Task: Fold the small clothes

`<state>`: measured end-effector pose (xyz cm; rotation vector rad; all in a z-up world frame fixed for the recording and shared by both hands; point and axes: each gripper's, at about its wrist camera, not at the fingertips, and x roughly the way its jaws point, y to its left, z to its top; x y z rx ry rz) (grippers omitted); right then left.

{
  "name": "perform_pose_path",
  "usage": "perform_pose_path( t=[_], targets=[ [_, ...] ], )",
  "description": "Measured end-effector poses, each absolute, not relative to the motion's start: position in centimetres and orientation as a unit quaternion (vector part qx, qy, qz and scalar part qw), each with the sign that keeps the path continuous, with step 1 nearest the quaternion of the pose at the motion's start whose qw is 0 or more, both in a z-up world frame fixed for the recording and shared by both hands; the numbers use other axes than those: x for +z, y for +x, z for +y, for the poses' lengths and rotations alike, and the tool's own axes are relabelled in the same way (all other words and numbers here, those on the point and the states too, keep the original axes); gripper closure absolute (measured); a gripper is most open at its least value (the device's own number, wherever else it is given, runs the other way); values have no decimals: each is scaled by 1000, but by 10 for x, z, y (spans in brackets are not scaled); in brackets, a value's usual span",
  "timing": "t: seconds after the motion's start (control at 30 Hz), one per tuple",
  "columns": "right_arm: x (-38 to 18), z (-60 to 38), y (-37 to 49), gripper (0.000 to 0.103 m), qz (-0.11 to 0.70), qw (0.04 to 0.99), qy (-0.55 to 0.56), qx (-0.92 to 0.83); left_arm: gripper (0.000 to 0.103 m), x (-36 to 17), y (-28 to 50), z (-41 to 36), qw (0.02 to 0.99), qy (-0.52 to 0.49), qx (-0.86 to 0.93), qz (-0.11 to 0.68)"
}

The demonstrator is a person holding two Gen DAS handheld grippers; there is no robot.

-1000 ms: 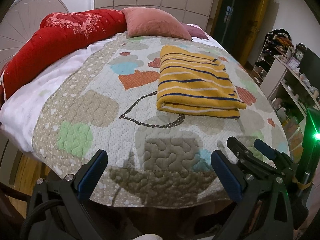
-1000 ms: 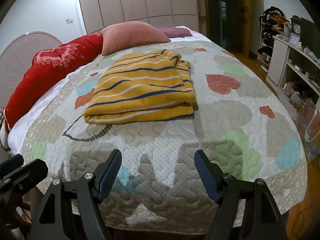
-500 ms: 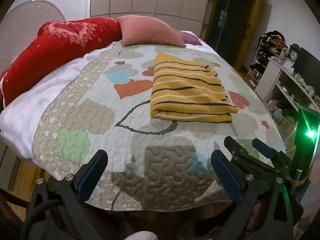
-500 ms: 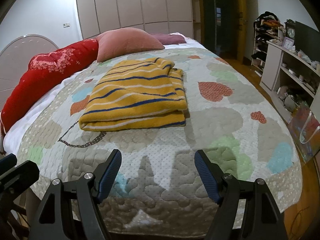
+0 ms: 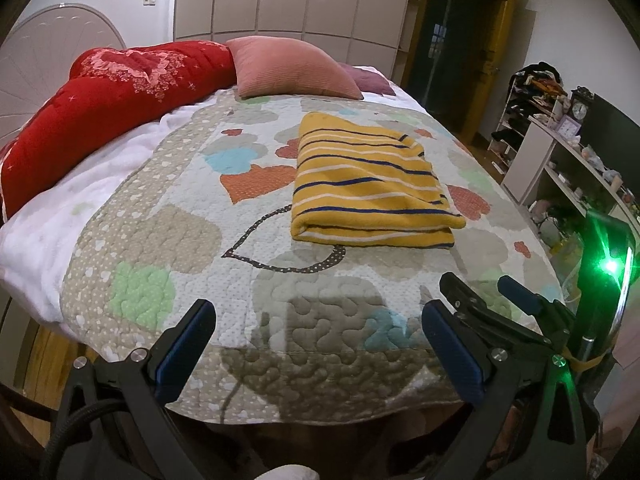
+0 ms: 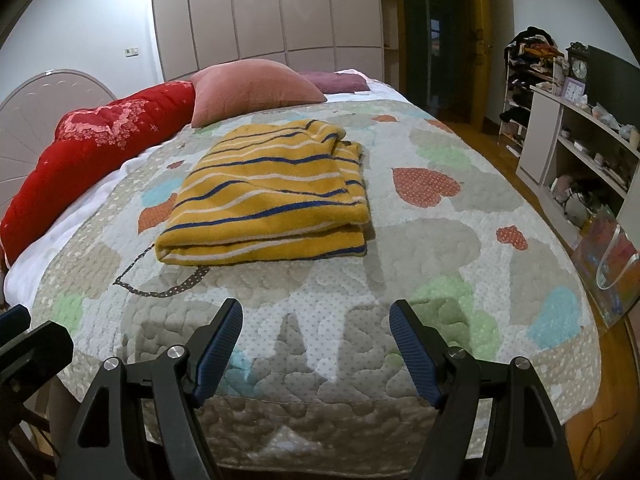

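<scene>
- Now both tools hang over the near edge of the bed: the left gripper [image 5: 316, 344] has its jaws spread wide with nothing between them, and the right gripper [image 6: 316, 344] is likewise wide and empty.
- Just below and ahead of the blue pads [image 6: 218, 350] lies only the patterned quilt [image 6: 460, 248], bare of clothing.
- Further ahead of both tools, well apart from them, the yellow striped garment [image 5: 368, 186] rests flat on the quilt, doubled into a thick rectangle with its folded edge facing the grippers.
- Beyond it, at the far end, sit a pink cushion [image 6: 252, 90] and a red bolster [image 5: 104, 112].
- Judging by this, the fold looks finished or nearly so, and the step in hand is release and stand-off.
- Next would likely be either one more fold, needing both tools to reach forward to the near corners, or fetching another piece; none is visible.
</scene>
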<state>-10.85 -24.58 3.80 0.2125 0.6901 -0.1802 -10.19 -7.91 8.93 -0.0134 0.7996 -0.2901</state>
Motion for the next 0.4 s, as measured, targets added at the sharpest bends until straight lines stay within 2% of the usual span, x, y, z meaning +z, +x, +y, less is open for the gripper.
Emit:
perform_pose_path(
  t=[0.4],
  targets=[
    [40,-245,-110,22,332,934,94,-88,0,86,-102,-80,908,-10,-140,394]
  ],
)
